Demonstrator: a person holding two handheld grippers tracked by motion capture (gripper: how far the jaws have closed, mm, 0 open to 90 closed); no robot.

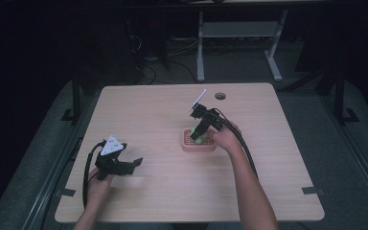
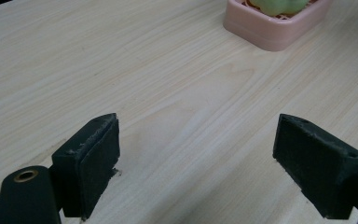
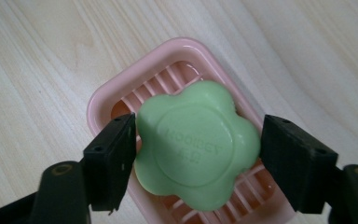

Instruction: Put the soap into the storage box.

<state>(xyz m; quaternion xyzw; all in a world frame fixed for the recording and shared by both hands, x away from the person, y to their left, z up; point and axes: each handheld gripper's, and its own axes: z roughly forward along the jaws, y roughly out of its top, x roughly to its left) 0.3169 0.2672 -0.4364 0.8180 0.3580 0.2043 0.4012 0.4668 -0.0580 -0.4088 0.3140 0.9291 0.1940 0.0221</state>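
Note:
A green flower-shaped soap [image 3: 196, 144] sits between the jaws of my right gripper [image 3: 198, 147], over the slatted pink soap dish [image 3: 116, 91]. Both jaws touch the soap's sides, so the gripper is shut on it. I cannot tell whether the soap rests on the dish or hangs just above it. In the high view, the right gripper [image 1: 197, 135] points down at the dish [image 1: 187, 144] in the middle of the table. My left gripper [image 1: 136, 164] hovers at the front left, open with nothing between its jaws. From the left gripper [image 2: 196, 140], the dish [image 2: 270, 35] and soap [image 2: 279, 4] lie far ahead.
The light wooden table [image 1: 163, 191] has a round cable hole [image 1: 220, 96] near its back edge. Beyond the table are a dark floor, loose cables and a white desk frame [image 1: 235, 33].

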